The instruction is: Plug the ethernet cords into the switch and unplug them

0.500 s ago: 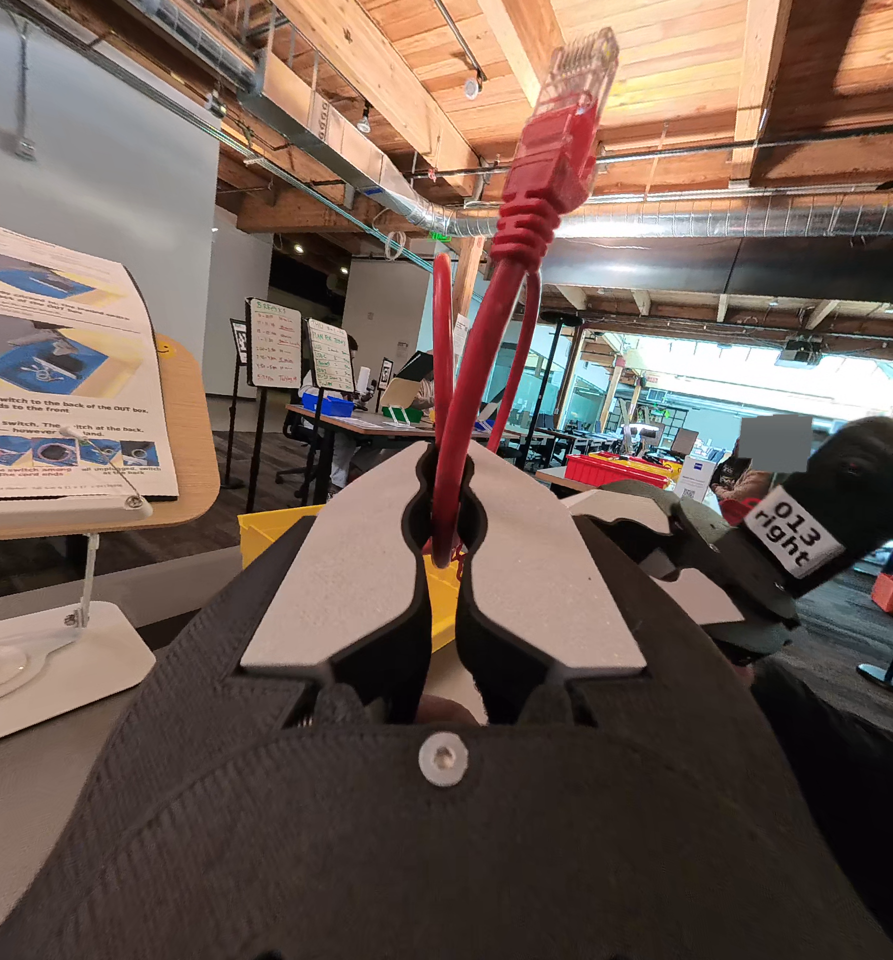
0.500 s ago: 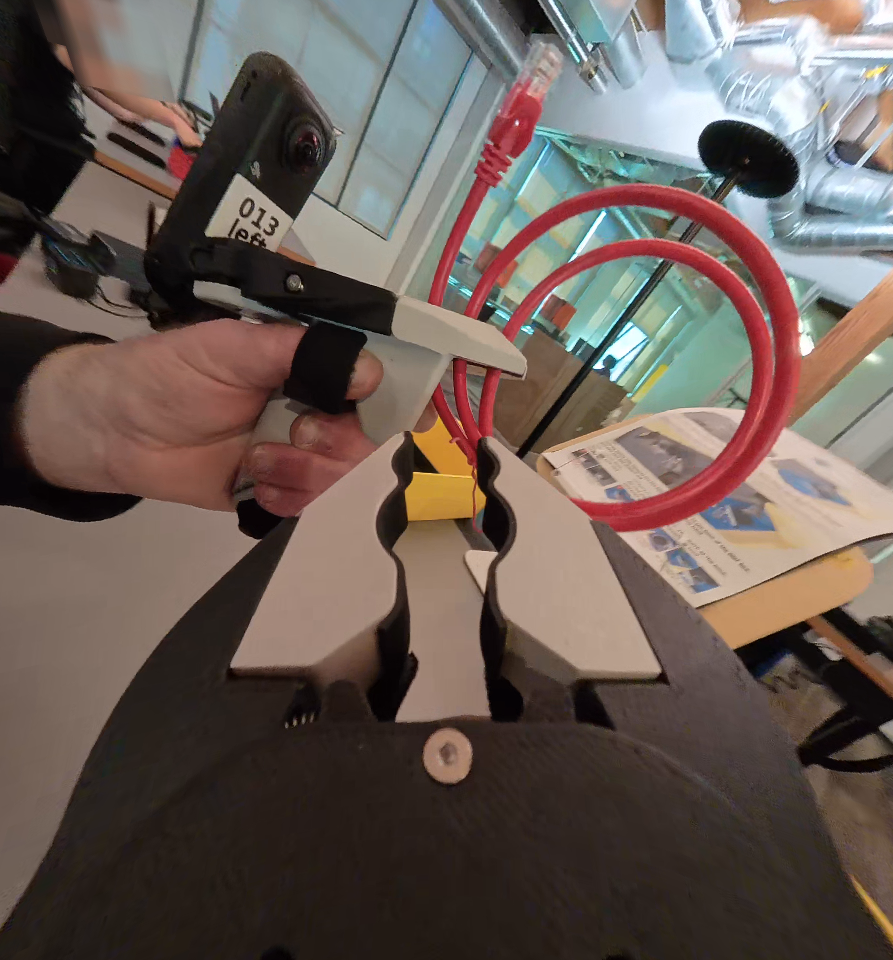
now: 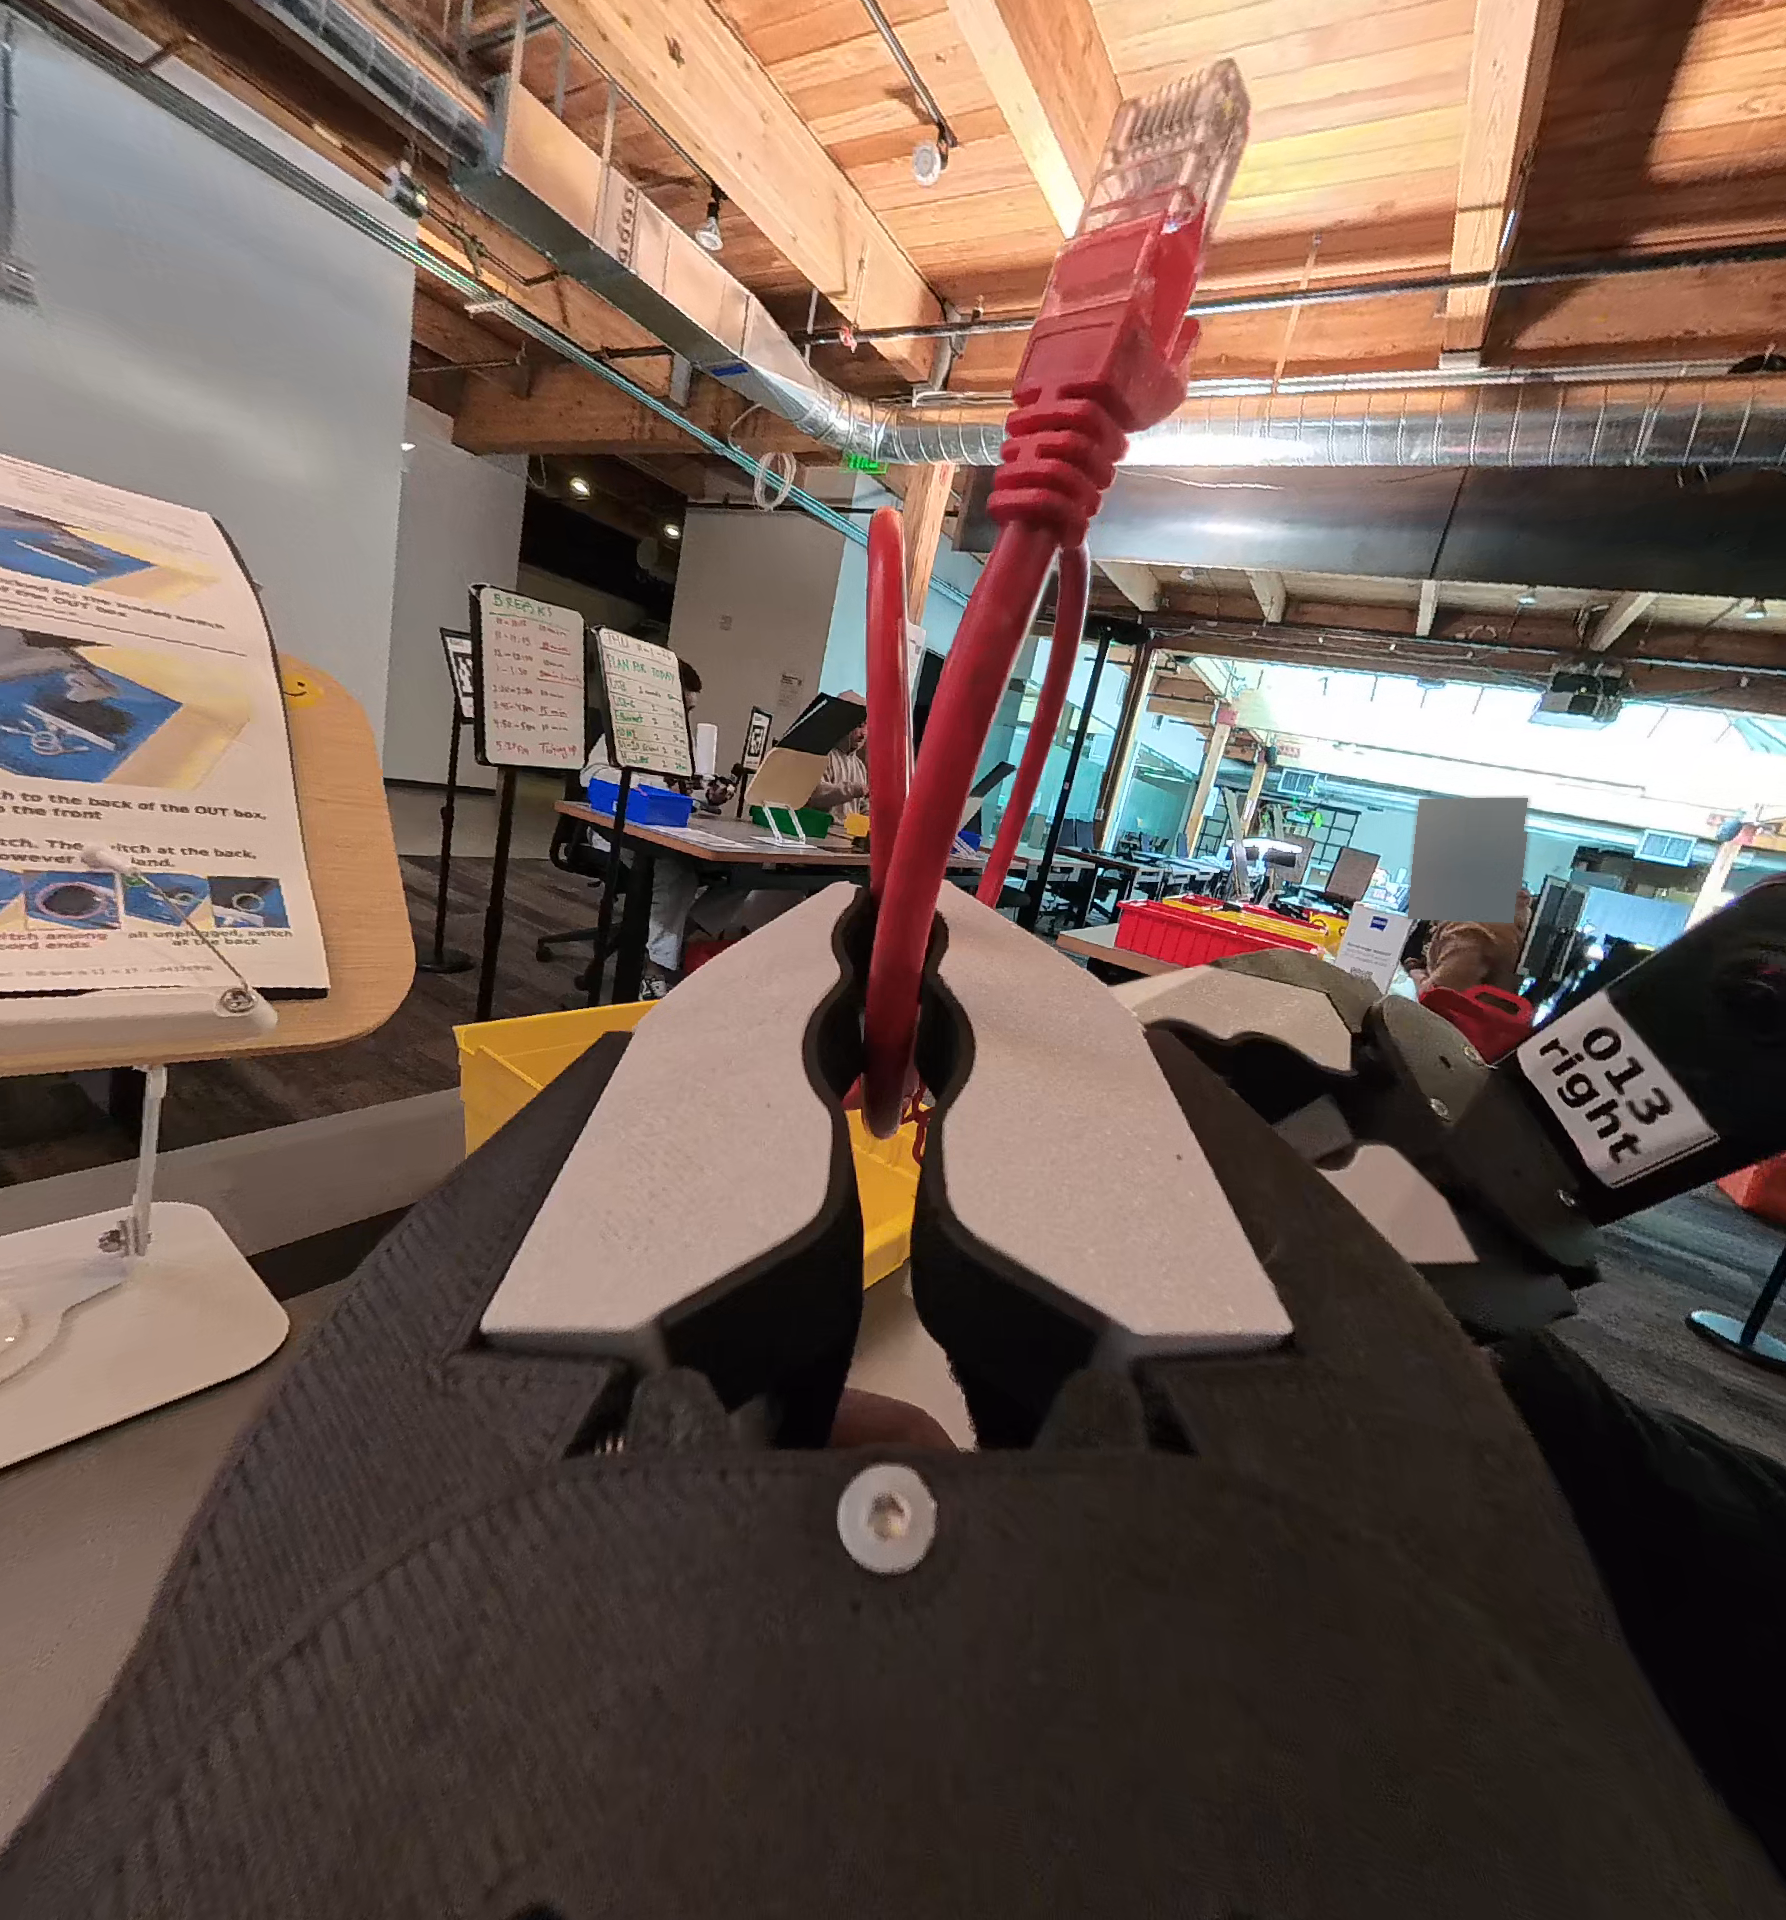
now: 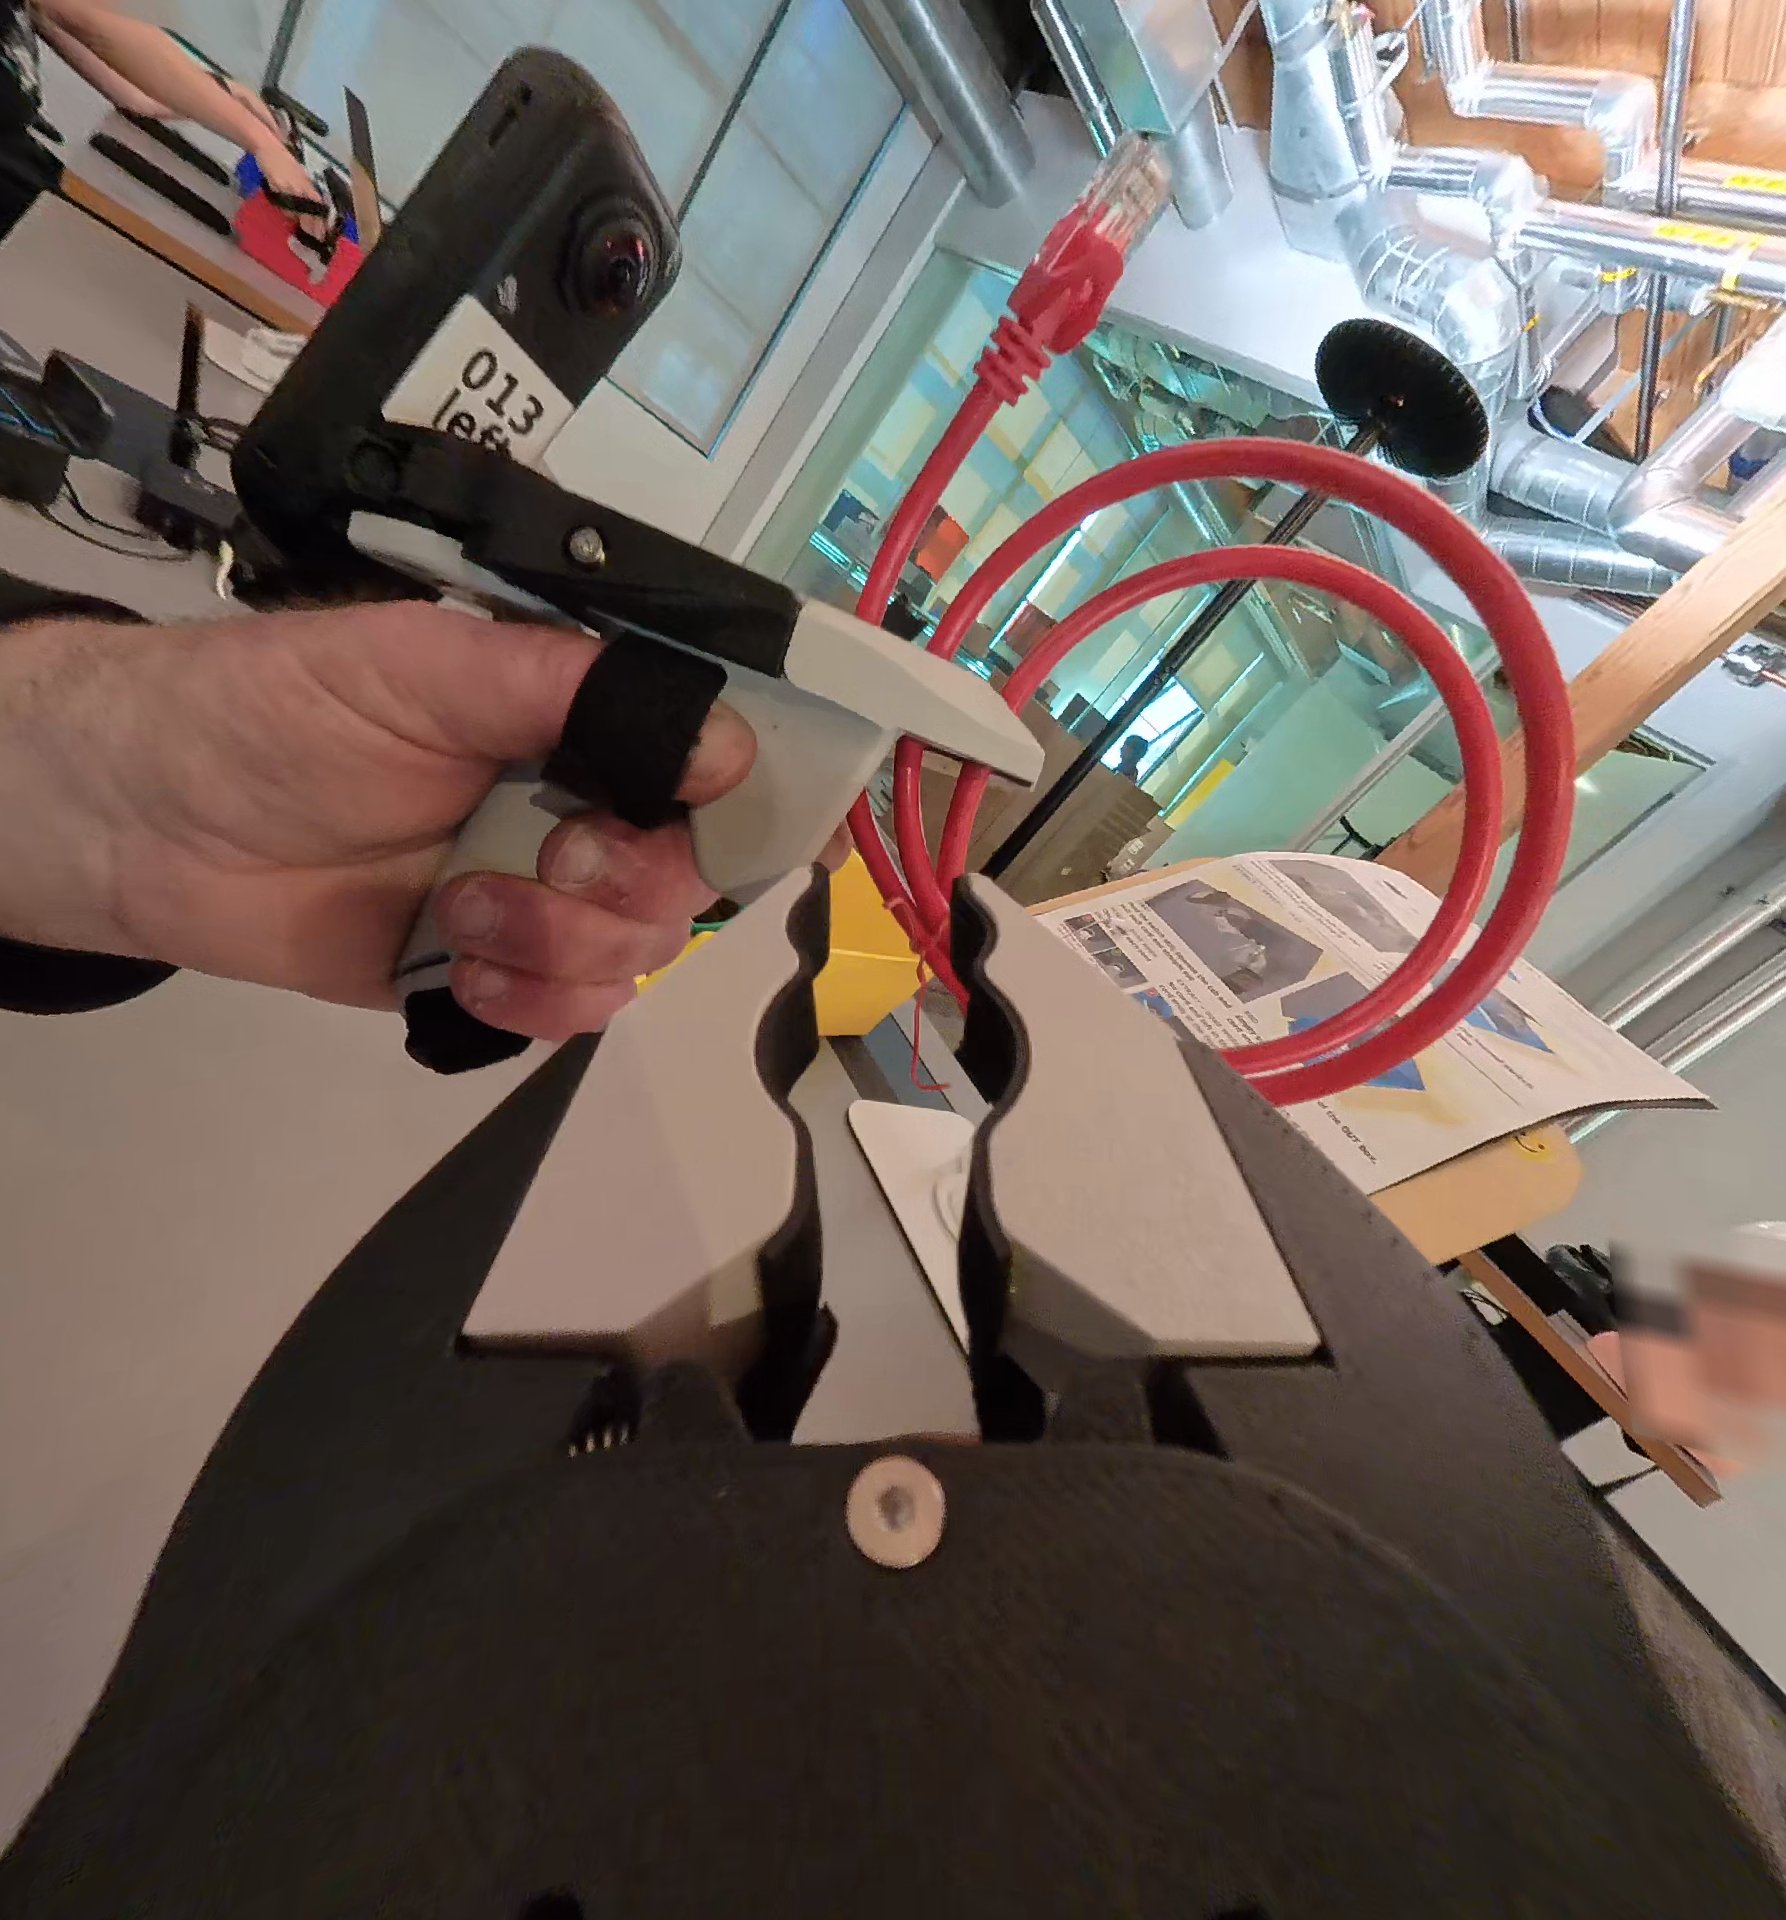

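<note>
The left tongs clamp a coiled red ethernet cord in the air above the bench, its clear plug pointing up. The right tongs stand parted, empty. Only the right wrist view shows the full loops and the hand; only the left shows whiteboards beyond.

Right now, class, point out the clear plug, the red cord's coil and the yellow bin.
clear plug [image 3: 1169, 145], left wrist view, on its transparent tip.
red cord's coil [image 4: 1523, 727], right wrist view, on the outer loop's right side.
yellow bin [image 3: 515, 1060], left wrist view, on its left wall.
</note>
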